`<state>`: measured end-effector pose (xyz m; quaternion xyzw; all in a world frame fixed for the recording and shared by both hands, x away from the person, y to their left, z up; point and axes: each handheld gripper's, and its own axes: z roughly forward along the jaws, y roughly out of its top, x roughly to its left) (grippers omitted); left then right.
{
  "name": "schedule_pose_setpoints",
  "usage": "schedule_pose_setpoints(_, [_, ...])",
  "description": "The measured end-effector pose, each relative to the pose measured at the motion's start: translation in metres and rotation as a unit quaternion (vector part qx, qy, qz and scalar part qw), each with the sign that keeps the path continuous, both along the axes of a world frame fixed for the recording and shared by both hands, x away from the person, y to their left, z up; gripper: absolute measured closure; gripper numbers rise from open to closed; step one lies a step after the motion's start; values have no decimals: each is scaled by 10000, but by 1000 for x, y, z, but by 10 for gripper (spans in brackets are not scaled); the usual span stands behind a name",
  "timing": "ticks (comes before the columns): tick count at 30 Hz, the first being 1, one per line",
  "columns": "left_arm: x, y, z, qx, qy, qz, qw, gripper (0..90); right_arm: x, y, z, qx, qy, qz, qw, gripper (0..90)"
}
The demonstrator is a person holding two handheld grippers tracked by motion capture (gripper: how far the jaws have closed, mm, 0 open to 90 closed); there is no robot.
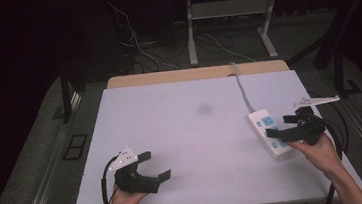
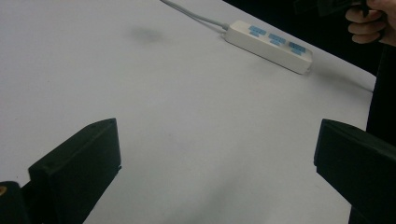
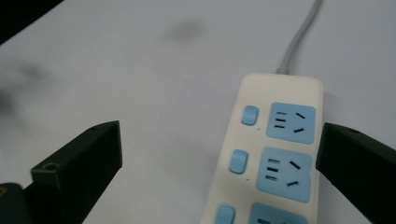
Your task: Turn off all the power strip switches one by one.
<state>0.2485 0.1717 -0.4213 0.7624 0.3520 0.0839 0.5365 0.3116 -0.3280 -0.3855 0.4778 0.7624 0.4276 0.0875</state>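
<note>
Jaws first: the right gripper has its two black jaws spread wide with nothing clamped between them, hovering just above the near end of the white power strip. In the right gripper view one jaw hangs over the bare tabletop and the other over the strip's outer edge, beside the blue sockets and their small blue switches, so the opening straddles part of the strip without touching it; to my eye that reads as a hand lined up on the strip rather than gripping it. The strip itself lies flat near the right edge of the white table, its grey cord running off toward the far side. The left gripper sits low at the near left of the table, well apart from the strip, jaws equally wide and empty, seemingly parked out of the way.
</note>
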Motion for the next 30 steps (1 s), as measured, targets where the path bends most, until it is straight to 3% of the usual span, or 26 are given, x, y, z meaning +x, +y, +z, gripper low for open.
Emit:
schedule_pose_setpoints(8, [0,1,1,-19,-5,21,10000,0,-21,9,0,346,-121,183,9992,3])
schedule_pose_setpoints(17, [0,3,1,-36,-10,56,10000,0,-43,14,-15,528,-128,352,9979,3])
schedule_pose_setpoints(25, [1,0,0,19,7,-11,10000,0,-66,19,-29,524,-306,530,9968,3])
schedule_pose_setpoints(30, [2,-1,-1,19,18,-11,10000,0,-69,18,-36,511,-360,583,9963,3])
